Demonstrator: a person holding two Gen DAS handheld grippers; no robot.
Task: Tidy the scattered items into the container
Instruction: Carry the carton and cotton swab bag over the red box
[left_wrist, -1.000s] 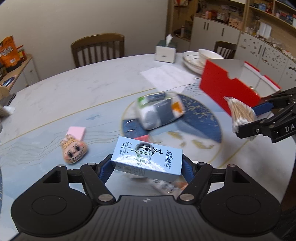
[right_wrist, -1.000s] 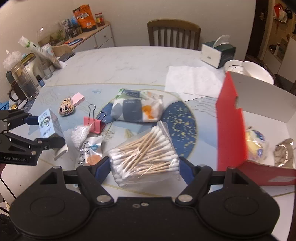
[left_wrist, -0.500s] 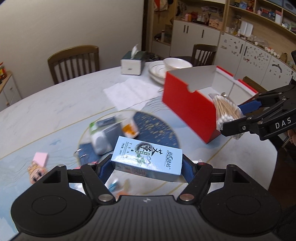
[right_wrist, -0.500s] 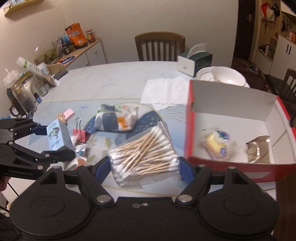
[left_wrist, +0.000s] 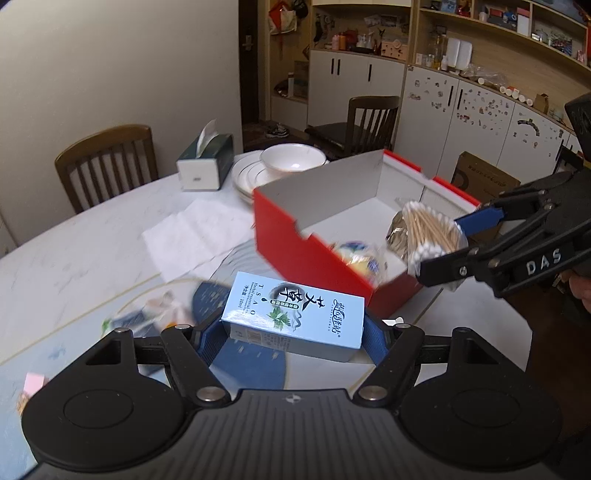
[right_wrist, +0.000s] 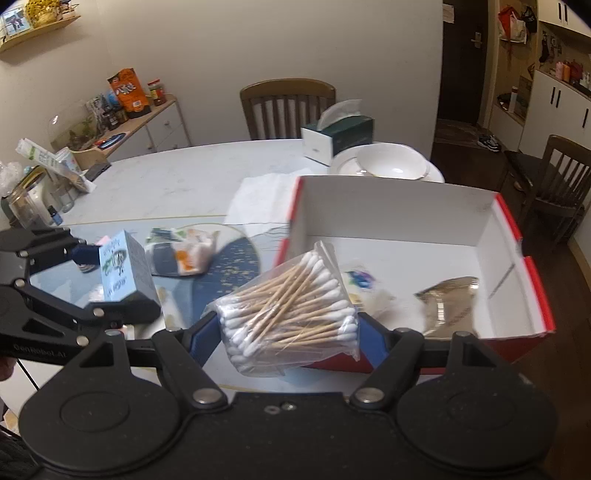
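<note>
Marble worktop (right_wrist: 177, 177) is seen carrying a red box (right_wrist: 513, 225), open-topped. A bag of cotton swabs (right_wrist: 291, 314) is clamped crosswise in the right claw (right_wrist: 286, 332), just over the box's near wall, so it is judged nearer to release. A blue carton (left_wrist: 295, 314) is gripped lengthwise by the left claw (left_wrist: 293, 334), short of the box's left corner. Free floor remains inside, beside a foil packet (right_wrist: 447, 299).

The left gripper (left_wrist: 293, 328) clamps a blue carton (left_wrist: 293, 315) near the red box (left_wrist: 295, 236).
</note>
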